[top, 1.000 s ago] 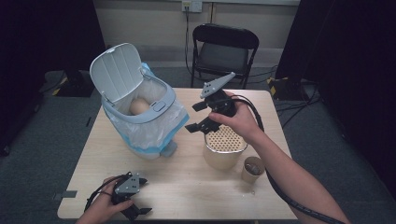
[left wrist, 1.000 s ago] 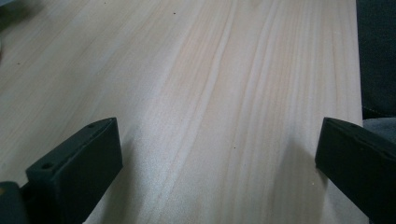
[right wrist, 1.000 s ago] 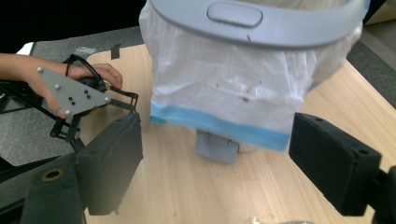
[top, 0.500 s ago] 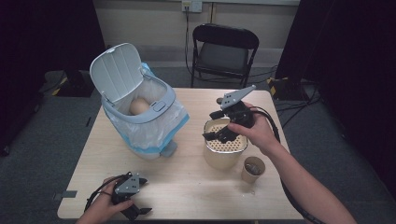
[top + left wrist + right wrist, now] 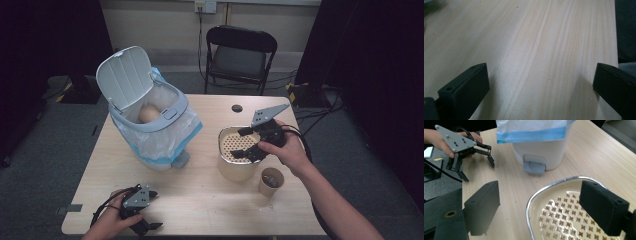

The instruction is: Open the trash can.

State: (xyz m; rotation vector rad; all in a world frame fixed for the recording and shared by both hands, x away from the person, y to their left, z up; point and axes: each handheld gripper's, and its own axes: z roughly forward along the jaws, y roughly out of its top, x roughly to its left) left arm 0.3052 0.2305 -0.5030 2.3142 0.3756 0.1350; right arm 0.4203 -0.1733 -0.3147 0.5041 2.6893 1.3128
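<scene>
Pale wood surface (image 5: pixel 200 200) carried a lidded bin (image 5: pixel 150 130) with a blue-edged liner, a cream container (image 5: pixel 239 159) with a perforated insert, and a paper cup (image 5: pixel 270 181) just beside it. Right tongs (image 5: pixel 246 144) hovered over the container's near rim, jaws wide and just opening further, one jaw outside the rim, one above the insert, nothing pinched. Left tongs (image 5: pixel 146 226) rested wide and empty near the front edge. A good grip likely meant lowering squarely onto the rim before closing, keeping clear of the cup.
</scene>
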